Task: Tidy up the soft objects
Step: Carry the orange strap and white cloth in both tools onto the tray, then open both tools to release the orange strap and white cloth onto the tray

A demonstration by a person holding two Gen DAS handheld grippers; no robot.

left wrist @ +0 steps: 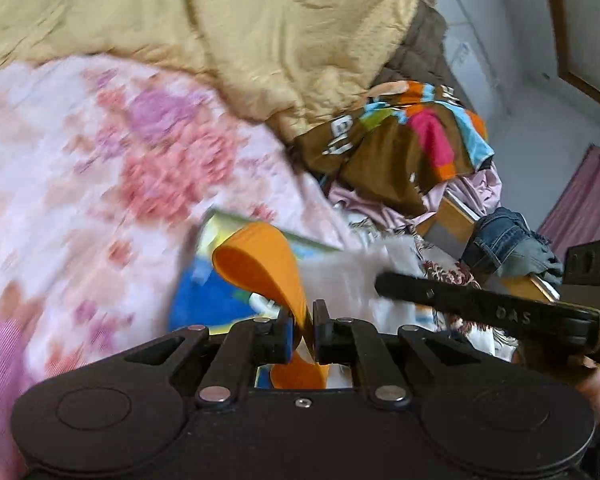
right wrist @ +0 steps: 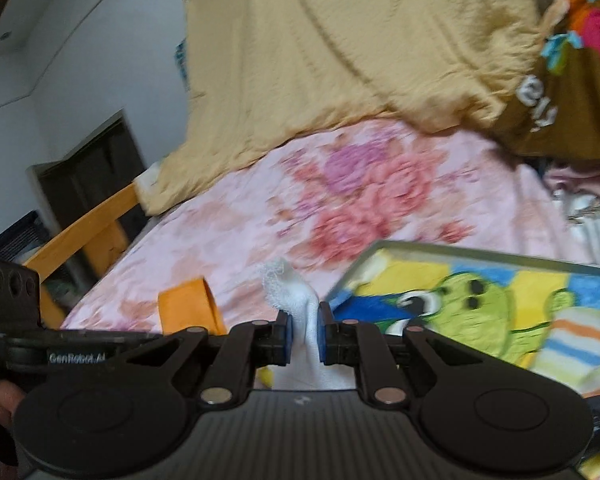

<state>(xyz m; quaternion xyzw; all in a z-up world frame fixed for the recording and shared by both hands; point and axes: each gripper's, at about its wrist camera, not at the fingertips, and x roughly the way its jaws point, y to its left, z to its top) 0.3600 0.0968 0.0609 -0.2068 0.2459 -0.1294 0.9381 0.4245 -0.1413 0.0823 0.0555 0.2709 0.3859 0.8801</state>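
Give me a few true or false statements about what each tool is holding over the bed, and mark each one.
1. The left tool is shut on an orange cloth. True.
2. The right tool is open and holds nothing. False: it is shut on a white cloth.
3. A tan blanket lies on the floral sheet. True.
4. The cartoon towel is plain grey. False: it is blue, yellow and green.

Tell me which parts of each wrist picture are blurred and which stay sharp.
Left wrist view: floral sheet smeared by motion; left hand-held gripper and orange cloth crisp. Right wrist view: sheet and yellow blanket streaked; right hand-held gripper and white cloth sharper.
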